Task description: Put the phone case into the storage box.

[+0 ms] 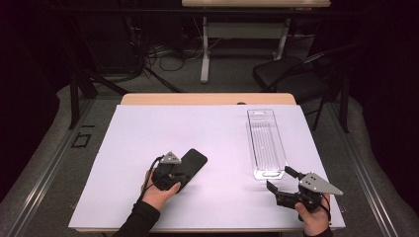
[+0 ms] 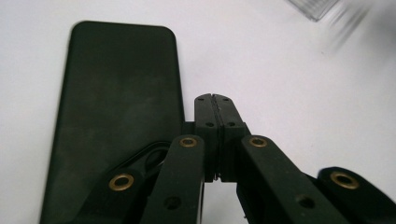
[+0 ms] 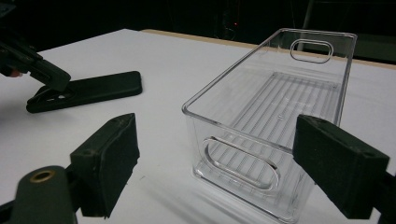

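Table (image 1: 148,128) with white top, two things on it: black phone case (image 1: 194,163) at near left of centre, clear bin (image 1: 266,143) at right.

Case lies flat, long axis running diagonally away from the person. In the left gripper view it (image 2: 116,102) sits left of the jaws, its right edge just beside them; camera cut-out at its near end, partly behind the gripper linkage. Whether the jaws touch the case, cannot tell.

Left gripper (image 1: 179,174) at the near end of the case, held in the left hand (image 1: 158,192). Jaws pressed together, pads face to face, nothing between them (image 2: 215,121). In the right gripper view it (image 3: 58,81) reaches in from the left, tip down at the case's cut-out end (image 3: 86,93).

Right gripper (image 1: 279,180) low at near right, in the right hand (image 1: 311,217). Jaws spread wide, nothing pinched (image 3: 215,168). They point at the near short end of the bin (image 3: 271,121), standing clear of it.

Bin long and narrow, ribbed floor, oval handle slot in each end wall, upright. Well apart from the case.

Beyond the table: dark floor, cables, a chair (image 1: 291,74), second desk (image 1: 247,19).
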A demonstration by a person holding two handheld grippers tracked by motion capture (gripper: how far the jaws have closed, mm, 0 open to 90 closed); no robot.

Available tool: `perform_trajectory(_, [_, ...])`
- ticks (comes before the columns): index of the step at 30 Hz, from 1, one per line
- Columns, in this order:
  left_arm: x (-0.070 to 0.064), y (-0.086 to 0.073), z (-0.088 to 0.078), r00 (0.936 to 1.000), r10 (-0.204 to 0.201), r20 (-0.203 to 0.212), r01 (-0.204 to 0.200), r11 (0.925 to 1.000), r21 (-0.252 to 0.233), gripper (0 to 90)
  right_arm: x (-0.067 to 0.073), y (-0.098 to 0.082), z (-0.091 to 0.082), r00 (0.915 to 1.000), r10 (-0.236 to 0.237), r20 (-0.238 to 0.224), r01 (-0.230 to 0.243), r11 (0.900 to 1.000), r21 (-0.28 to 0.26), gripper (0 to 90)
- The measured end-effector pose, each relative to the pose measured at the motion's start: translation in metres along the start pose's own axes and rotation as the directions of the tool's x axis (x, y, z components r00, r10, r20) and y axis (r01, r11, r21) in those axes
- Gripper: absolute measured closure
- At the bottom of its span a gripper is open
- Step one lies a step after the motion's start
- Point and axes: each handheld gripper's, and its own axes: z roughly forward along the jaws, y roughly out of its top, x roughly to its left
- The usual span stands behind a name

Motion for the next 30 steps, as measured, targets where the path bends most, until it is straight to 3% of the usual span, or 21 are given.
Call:
perform_trajectory(8, [0.008,0.002,-0.02,0.9998,-0.019,-0.005,0.019,0.998,-0.061,82.6,0.0,0.0,0.0,1.0,0.0,-0.004,0.0,1.0,-0.002,13.9])
perform_trajectory(10, [0.009,0.002,-0.022,0.9996,-0.027,-0.004,0.027,0.9963,-0.081,78.2,0.001,0.0,0.0,1.0,-0.001,-0.004,0.001,1.0,-0.001,13.9])
perform_trajectory(11, [0.009,0.002,-0.023,0.9996,-0.03,0.001,0.03,0.9956,-0.088,71.8,0.001,0.0,0.0,1.0,-0.003,-0.004,0.003,1.0,0.0,13.9])
perform_trajectory(13, [0.01,0.003,-0.025,0.9991,-0.042,-0.001,0.042,0.9939,-0.102,69.2,0.001,0.0,0.0,1.0,-0.003,-0.005,0.003,1.0,0.0,14.0])
perform_trajectory(17, [0.011,0.004,-0.029,0.9987,-0.028,-0.042,0.023,0.9918,-0.126,58.4,0.001,0.0,0.0,1.0,-0.003,-0.006,0.003,1.0,-0.002,14.0])
perform_trajectory(19, [0.012,0.004,-0.032,0.9979,-0.036,-0.053,0.028,0.9892,-0.144,54.7,0.0,0.0,0.0,1.0,-0.003,-0.007,0.003,1.0,-0.002,13.9])
perform_trajectory(21, [0.014,0.004,-0.035,0.9981,-0.051,-0.035,0.045,0.9864,-0.158,50.3,0.0,0.0,0.0,1.0,-0.002,-0.007,0.002,1.0,-0.002,13.9])
perform_trajectory(25, [0.018,0.005,-0.038,0.999,-0.03,-0.032,0.023,0.9798,-0.199,46.1,0.001,0.0,0.0,1.0,-0.003,-0.006,0.003,1.0,-0.002,13.9])
perform_trajectory(30, [0.02,0.006,-0.042,0.998,-0.049,-0.041,0.042,0.9852,-0.166,43.4,0.001,0.0,0.0,1.0,-0.006,-0.007,0.006,1.0,0.0,13.9])
